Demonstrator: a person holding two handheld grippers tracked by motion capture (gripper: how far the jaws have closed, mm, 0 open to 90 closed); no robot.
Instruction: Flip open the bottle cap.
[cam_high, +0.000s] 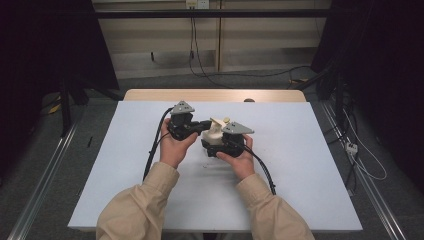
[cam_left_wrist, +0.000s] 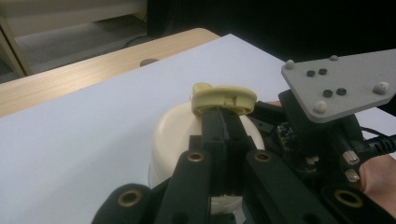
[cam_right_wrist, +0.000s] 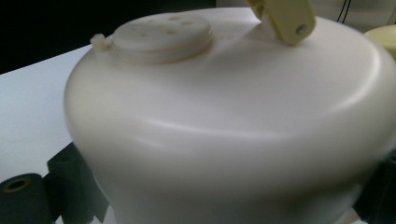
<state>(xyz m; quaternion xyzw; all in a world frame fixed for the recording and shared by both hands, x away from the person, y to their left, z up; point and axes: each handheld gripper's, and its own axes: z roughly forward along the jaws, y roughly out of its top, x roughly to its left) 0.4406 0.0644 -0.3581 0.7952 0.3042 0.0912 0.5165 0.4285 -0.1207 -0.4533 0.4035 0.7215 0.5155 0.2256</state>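
High view: both hands meet mid-counter around a small cream pot — the left gripper comes in from the left, the right gripper sits under and behind the pot.
Left gripper view: its fingers are pinched tight together right at the yellowish flip cap on top of the pot; looks like they've nipped the cap's edge, though how much they actually have is hard to tell.
Right gripper view: the pot's rounded side takes up the frame, with a black finger at the lower left and another at the far right edge, so the fingers look spread wide around the body, clamping it. The perforated top disc and a hinged yellowish tab are up top.
Step in hand: probably working the cap — one gripper steadies the pot while the other handles the lid.
Next move: likely a small lift or swing of the cap by the left hand, with the right holding firm so the pot doesn't tip.
Hand pose: left wrist angled inward with fingers pointing right; right palm cupped low behind the pot.
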